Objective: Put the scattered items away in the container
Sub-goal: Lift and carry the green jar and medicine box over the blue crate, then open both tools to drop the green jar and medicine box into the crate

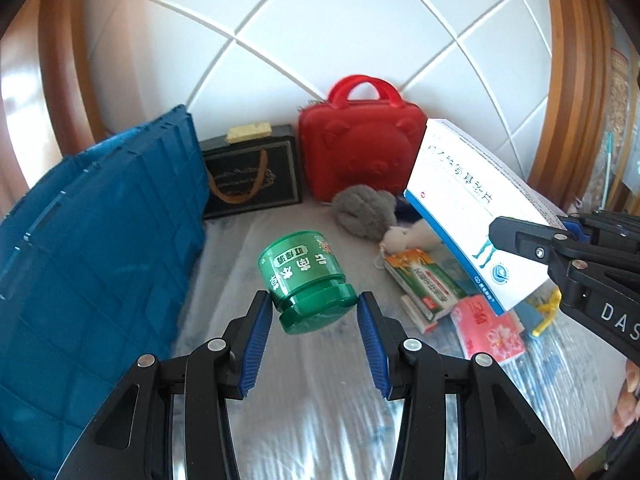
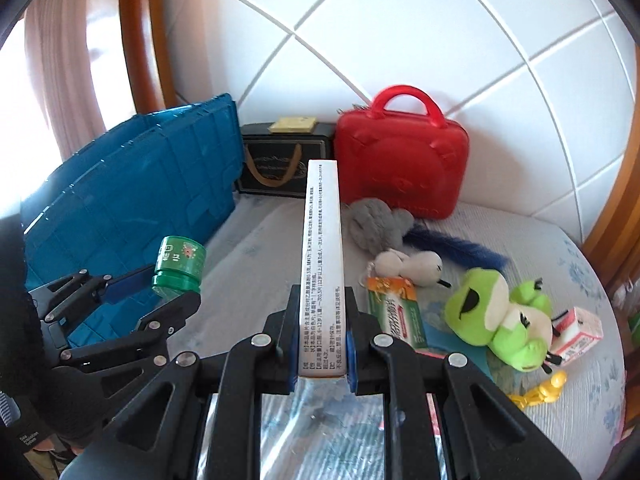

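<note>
Ribbed blue pads of the left gripper [image 1: 316, 316] pinch a glossy green jar [image 1: 306, 280]; the right gripper [image 2: 322, 338] clamps a flat white carton [image 2: 322, 256]

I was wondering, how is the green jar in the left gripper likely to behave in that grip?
The green jar looks like smooth, rigid plastic, so it probably won't deform but might slip. The left gripper holds it only near the cap end, so it may pivot. Being round, it would likely roll if dropped.

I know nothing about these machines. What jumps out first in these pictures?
Two things held in the air: a green jar between the left gripper fingers, and a white medicine box clamped in the right gripper. Behind them, a red bear-faced case stands against the tiled wall, beside a blue crate.
</note>
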A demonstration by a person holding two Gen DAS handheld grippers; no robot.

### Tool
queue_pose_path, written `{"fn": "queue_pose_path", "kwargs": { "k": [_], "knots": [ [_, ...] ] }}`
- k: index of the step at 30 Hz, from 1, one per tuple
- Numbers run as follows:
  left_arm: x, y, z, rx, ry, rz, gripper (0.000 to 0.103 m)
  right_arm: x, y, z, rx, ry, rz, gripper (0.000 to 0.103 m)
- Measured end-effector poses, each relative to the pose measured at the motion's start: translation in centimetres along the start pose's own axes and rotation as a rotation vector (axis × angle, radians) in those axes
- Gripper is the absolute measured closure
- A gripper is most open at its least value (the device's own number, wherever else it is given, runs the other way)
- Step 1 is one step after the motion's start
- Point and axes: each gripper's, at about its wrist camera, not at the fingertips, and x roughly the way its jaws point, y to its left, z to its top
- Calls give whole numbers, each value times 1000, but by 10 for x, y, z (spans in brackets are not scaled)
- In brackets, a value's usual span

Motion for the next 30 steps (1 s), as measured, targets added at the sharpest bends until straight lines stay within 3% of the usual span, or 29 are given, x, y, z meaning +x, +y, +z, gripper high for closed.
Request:
{"fn": "queue_pose_path", "kwargs": {
  "k": [8, 18, 24, 29, 30],
  "knots": [
    [-49, 100, 31, -98, -94, 171, 60, -7, 105, 68, -136, -112, 128, 86],
    [-85, 238, 24, -247, -67, 365, 60, 23, 248, 124, -278, -155, 289, 86],
    [-73, 300, 16, -304, 54, 355, 60, 60, 307, 133, -343, -108, 321, 86],
    [-44, 320, 8, -325, 143, 336, 60, 89, 328, 134, -362, -30, 302, 86],
    [-38, 322, 7, -327, 156, 331, 68, 93, 328, 134, -364, -21, 298, 86]
  ]
}}
